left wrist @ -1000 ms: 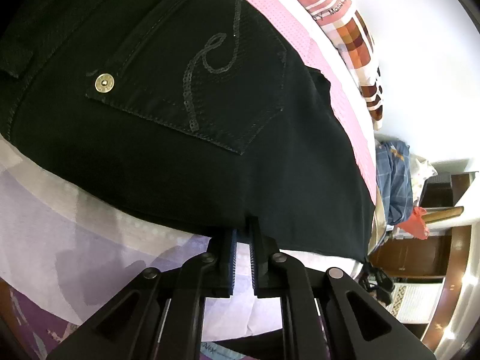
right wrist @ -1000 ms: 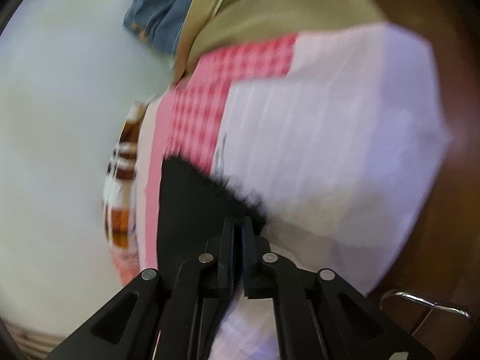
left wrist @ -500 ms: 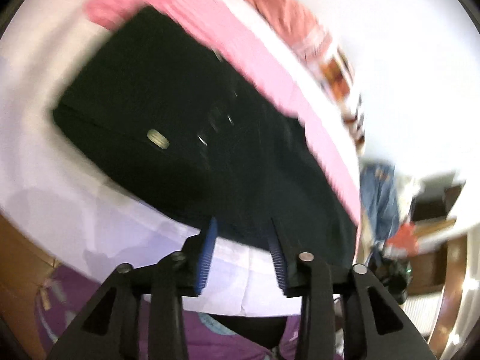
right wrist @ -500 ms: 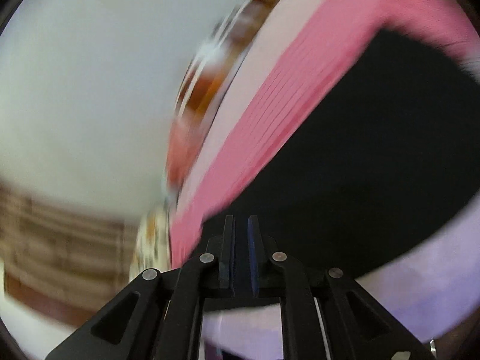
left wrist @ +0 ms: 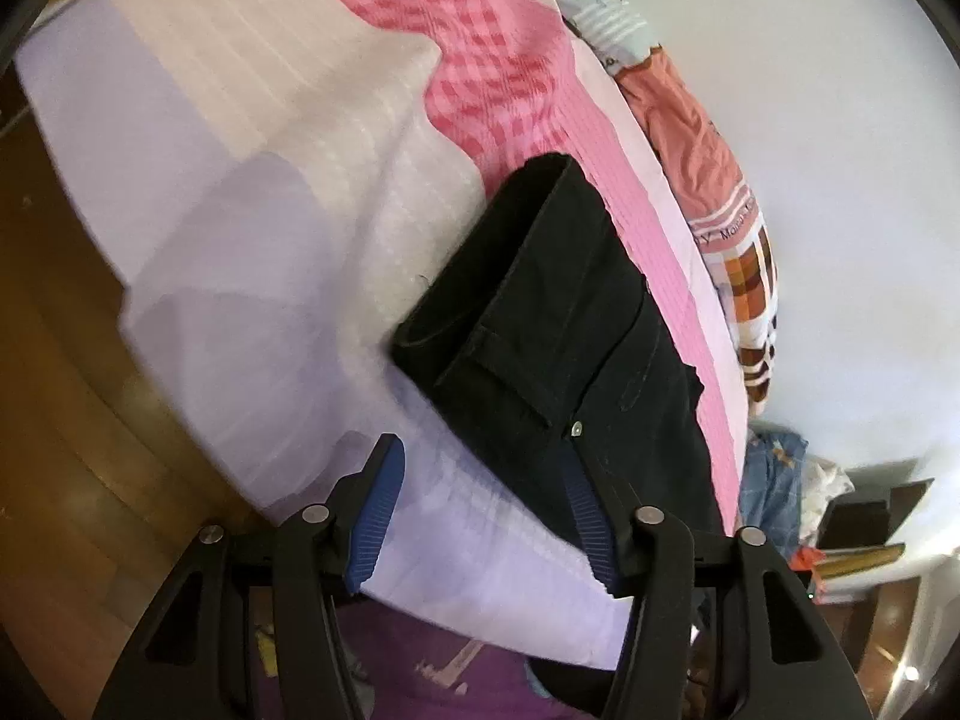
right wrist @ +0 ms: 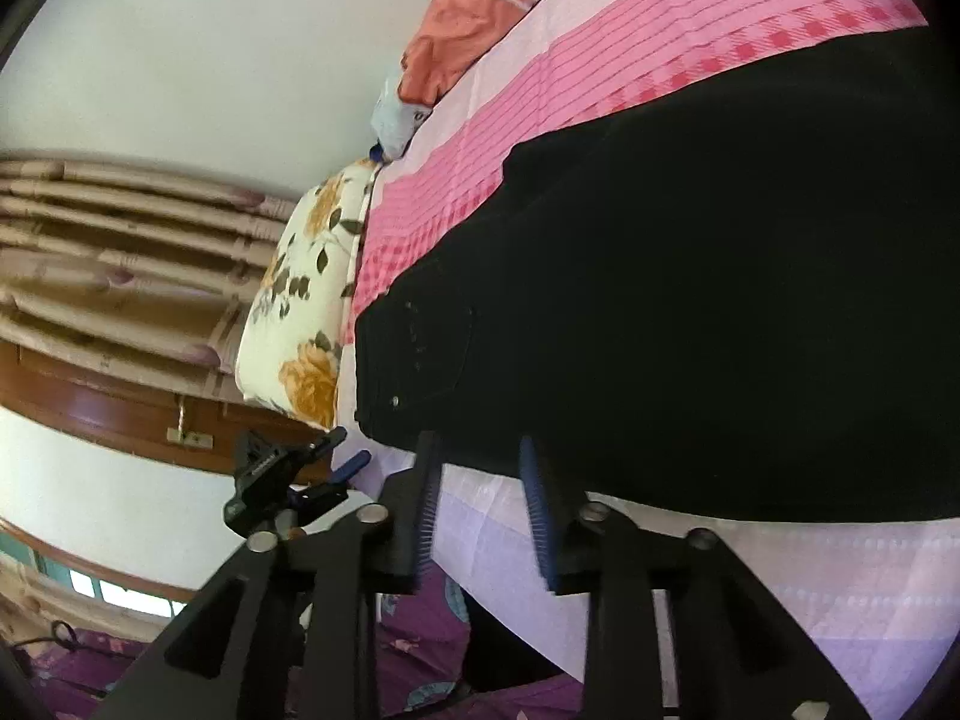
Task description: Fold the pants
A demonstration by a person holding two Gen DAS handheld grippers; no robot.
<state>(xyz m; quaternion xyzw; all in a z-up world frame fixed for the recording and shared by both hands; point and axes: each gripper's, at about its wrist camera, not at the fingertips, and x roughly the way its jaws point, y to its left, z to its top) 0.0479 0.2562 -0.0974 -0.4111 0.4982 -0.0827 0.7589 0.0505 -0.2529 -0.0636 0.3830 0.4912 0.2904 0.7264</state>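
Left gripper is opening its blue-ribbed jaws with nothing between them, hanging at the bottom centre of its frame. Black denim folded pants are lying just beyond it on the pink-and-lilac checked bedsheet, long axis running from upper centre to lower right. Right gripper is likewise opening and empty, the pants filling the right half of its frame. Both appear equally near.

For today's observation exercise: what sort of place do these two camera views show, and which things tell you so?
Most likely a bedroom at home. Black pants lie on a bed with a pink and lilac bedsheet, a floral pillow sits at one end, and pleated curtains hang beyond it.
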